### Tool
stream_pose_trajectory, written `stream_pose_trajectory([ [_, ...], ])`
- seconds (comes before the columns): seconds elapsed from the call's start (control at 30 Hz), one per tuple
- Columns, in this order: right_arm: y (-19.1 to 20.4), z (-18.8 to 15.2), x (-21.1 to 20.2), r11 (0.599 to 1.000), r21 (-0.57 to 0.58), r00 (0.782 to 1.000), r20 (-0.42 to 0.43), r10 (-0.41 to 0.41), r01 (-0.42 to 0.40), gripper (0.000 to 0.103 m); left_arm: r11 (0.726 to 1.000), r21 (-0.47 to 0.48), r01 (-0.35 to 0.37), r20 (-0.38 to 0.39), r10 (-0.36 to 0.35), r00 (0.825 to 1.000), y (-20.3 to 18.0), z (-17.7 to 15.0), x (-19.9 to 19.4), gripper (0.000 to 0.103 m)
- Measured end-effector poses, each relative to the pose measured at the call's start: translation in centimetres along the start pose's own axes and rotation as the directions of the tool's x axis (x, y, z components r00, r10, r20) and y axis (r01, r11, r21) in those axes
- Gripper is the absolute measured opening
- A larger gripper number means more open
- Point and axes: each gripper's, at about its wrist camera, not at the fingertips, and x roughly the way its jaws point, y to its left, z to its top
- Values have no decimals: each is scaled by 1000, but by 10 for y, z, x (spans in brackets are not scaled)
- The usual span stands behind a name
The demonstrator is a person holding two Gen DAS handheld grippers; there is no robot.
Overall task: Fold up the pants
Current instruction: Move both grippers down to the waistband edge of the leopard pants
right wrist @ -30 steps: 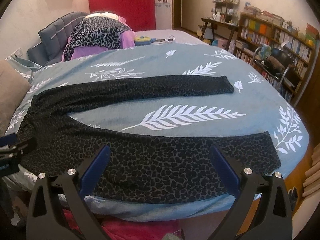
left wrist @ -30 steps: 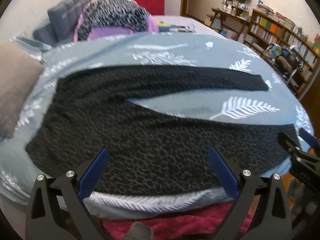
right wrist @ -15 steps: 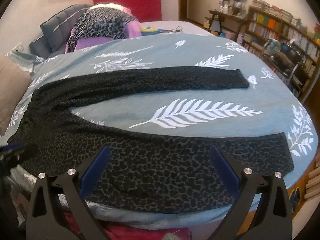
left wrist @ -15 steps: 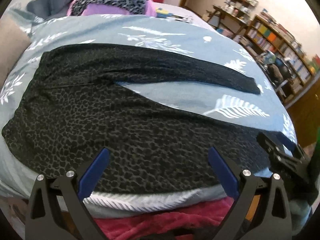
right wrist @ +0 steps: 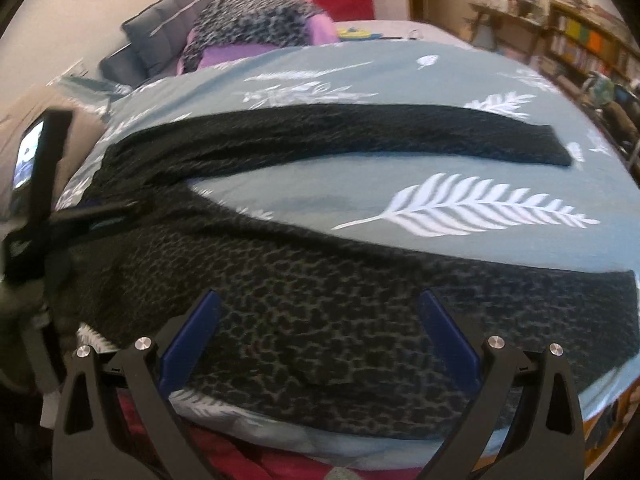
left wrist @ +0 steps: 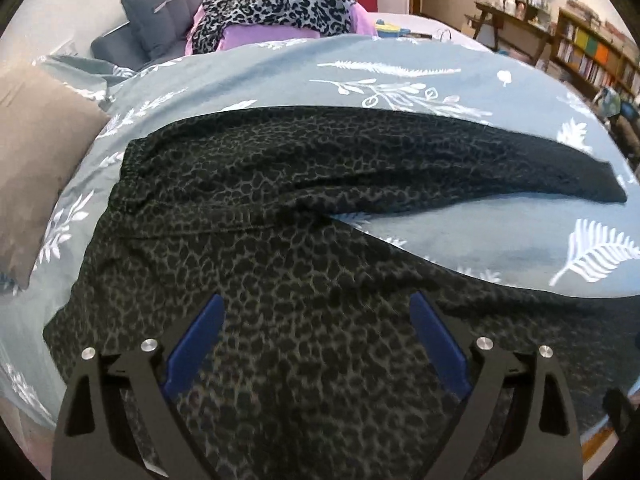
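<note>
Pants spread flat on the bed, both claws open above them.

The bed, under a blue leaf-print cover, carries the dark spotted pants along its near edge, waist toward the left end, legs splayed apart toward the right end. The left claw is spread wide over the seat; the right claw is spread wide over the near leg.

Both cams sit low at the near edge of the bed, looking across it. Left one's close over the waist of the pants, right one over a leg. Both catch the far leg and bookshelf.
</note>
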Motion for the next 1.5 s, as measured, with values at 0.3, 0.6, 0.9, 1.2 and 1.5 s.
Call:
stream_pose_trajectory([
  [0.3, 28, -7, 39, 994, -60, 994, -61, 86, -89, 101, 992, 123, 9, -120, 6, 993, -21, 9, 67, 86],
  [0.6, 25, -18, 65, 993, -41, 985, -138, 99, -106, 101, 994, 105, -10, -109, 21, 994, -23, 41, 98, 95],
  [0.9, 31, -17, 74, 992, -75, 990, -102, 92, -100, 101, 999, 52, 2, -92, 3, 996, -11, 55, 107, 97],
  [1.2, 35, -12, 88, 990, -121, 993, -101, 58, -70, 101, 998, 46, 50, -73, -47, 996, -4, 53, 97, 97],
  [1.5, 26, 47, 100, 992, -107, 998, -4, 66, -67, 101, 993, 16, 113, -75, -111, 991, 17, 57, 77, 97],
])
